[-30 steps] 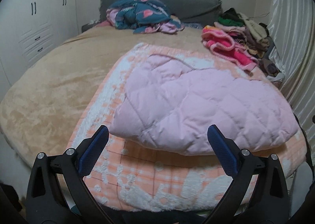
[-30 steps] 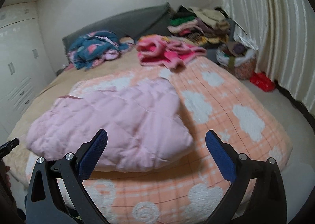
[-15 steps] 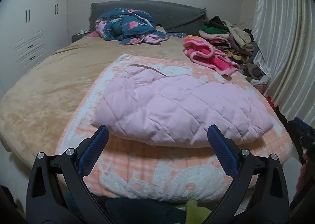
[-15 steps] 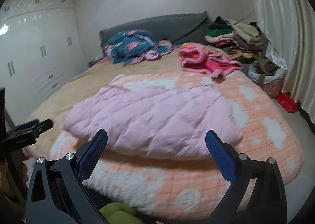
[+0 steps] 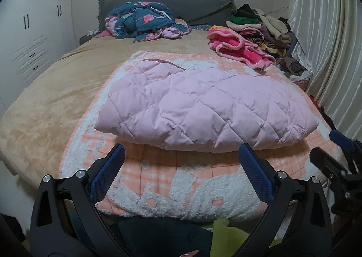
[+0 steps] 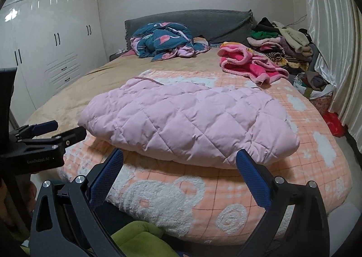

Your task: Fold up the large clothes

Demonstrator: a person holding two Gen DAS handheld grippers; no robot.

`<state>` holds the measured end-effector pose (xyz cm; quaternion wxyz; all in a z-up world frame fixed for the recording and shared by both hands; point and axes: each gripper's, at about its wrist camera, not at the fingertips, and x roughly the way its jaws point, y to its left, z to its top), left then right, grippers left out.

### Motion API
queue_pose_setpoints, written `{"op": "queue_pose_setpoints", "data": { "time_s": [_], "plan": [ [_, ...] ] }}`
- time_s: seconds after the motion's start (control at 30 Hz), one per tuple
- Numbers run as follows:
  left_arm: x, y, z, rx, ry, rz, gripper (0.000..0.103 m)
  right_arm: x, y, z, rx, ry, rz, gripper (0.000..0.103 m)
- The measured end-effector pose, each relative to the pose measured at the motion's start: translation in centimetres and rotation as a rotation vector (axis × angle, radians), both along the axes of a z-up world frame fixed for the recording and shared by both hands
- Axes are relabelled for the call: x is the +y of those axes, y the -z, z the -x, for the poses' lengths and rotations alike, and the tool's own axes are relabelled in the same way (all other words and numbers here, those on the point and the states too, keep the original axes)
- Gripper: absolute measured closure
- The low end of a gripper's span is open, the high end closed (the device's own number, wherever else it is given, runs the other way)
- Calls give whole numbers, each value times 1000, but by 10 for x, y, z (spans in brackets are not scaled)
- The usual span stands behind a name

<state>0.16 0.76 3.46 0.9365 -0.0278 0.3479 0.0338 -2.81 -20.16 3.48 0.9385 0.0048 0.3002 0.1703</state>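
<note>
Left gripper (image 5: 181,166): blue-padded fingers spread wide apart, nothing between them, held off the near edge of the bed. Right gripper (image 6: 179,166): fingers likewise wide apart and empty, just short of the same edge. Each gripper shows at the margin of the other's view.

Pink quilted jacket (image 5: 203,107): lies folded into a thick, puffy oblong bundle, diamond stitching, rounded folded edge toward the cameras, a darker trimmed edge showing at its far left corner. It rests on the orange-and-white fleece blanket (image 5: 181,191), near the foot of the tan-covered bed (image 5: 52,98).

Farther back: a pink fleece garment (image 6: 246,64), a crumpled blue flamingo-print quilt (image 6: 163,40) by the grey headboard, stacked clothes (image 6: 282,42) beside the curtain.
</note>
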Motion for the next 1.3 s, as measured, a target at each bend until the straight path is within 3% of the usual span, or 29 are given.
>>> {"op": "queue_pose_setpoints", "data": {
  "time_s": [1.3],
  "plan": [
    [0, -2, 1, -1, -4, -21, 9, -7, 5, 0, 23, 6, -20, 4]
  ]
}}
